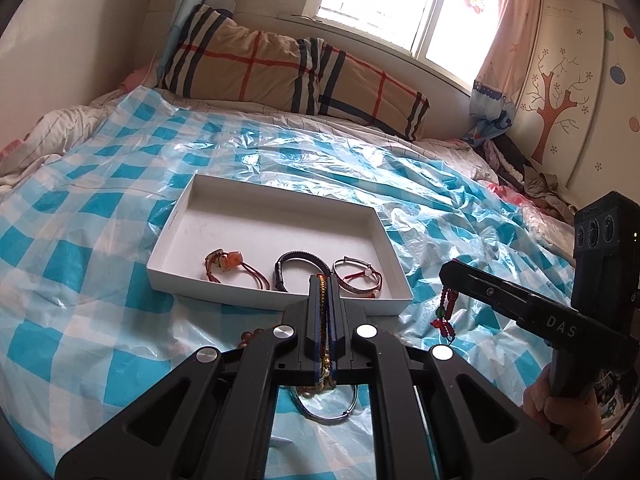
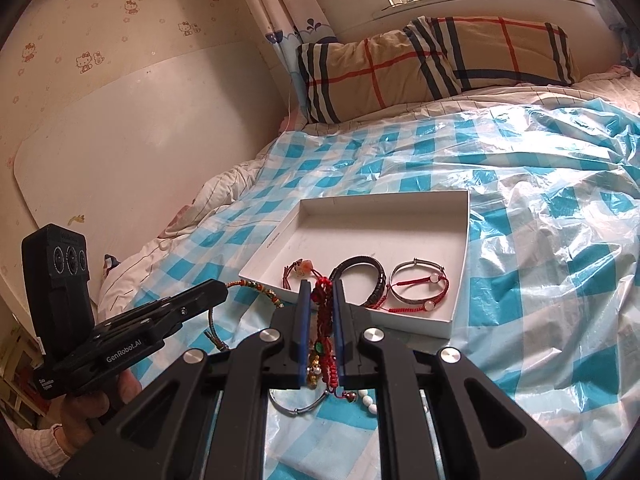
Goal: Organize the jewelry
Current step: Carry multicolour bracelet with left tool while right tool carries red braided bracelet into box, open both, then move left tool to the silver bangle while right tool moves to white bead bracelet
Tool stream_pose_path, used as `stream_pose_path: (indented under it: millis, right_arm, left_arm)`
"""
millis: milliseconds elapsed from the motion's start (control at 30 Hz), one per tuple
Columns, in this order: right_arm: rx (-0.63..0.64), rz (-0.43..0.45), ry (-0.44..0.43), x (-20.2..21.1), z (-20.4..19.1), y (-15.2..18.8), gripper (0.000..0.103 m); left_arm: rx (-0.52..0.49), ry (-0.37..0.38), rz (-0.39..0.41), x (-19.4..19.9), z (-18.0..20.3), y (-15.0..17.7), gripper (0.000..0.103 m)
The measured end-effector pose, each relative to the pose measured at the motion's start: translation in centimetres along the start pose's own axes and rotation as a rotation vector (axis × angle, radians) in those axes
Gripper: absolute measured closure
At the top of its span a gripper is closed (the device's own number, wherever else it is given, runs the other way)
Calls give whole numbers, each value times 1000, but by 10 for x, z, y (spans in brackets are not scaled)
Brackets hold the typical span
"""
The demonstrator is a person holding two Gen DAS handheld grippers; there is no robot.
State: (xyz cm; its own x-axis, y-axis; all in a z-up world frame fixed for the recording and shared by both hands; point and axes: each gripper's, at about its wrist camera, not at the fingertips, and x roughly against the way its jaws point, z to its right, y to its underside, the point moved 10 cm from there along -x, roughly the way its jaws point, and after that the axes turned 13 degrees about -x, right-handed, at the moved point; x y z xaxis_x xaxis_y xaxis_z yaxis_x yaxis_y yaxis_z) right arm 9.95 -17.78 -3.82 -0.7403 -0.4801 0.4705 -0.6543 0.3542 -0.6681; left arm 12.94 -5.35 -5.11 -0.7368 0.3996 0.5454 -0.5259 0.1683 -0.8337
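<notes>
A shallow white box [image 1: 192,208] [image 2: 464,240] lies on the bed with three pieces inside: an orange-stone bracelet [image 1: 228,266] [image 2: 300,270], a black bracelet [image 1: 292,270] [image 2: 368,280] and a silver bangle with red cord [image 1: 358,280] [image 2: 420,284]. My left gripper [image 1: 323,280] is shut on a multicoloured beaded bracelet [image 1: 322,300] [image 2: 256,290] just before the box's near wall. My right gripper [image 2: 322,286] is shut on a red knotted bracelet [image 2: 323,320] [image 1: 444,314] near the box's near edge. A silver bangle [image 1: 328,410] [image 2: 298,404] lies on the sheet under both grippers.
A blue-and-white checked plastic sheet [image 1: 100,240] [image 2: 540,280] covers the bed. A plaid pillow [image 1: 280,76] [image 2: 420,64] lies at the head under a window. White beads [image 2: 368,400] and brown beads [image 1: 246,338] lie near the bangle. A pile of clothes [image 1: 520,168] is far right.
</notes>
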Motion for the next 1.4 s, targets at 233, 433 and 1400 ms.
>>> stream_pose_path:
  millis: [233,433,1400]
  right_arm:
    - [-2,24,1,-10,3,-16,92]
    - [7,41,1,-21,3,-31,92]
    - [-22,39,71,-32,28,-29,48]
  left_arm:
    - [7,-10,27,-7,-11,-19,100]
    - [8,-19,38,-19,-19,-31,100]
    - [150,-116,-21,-41,-69,-13,84]
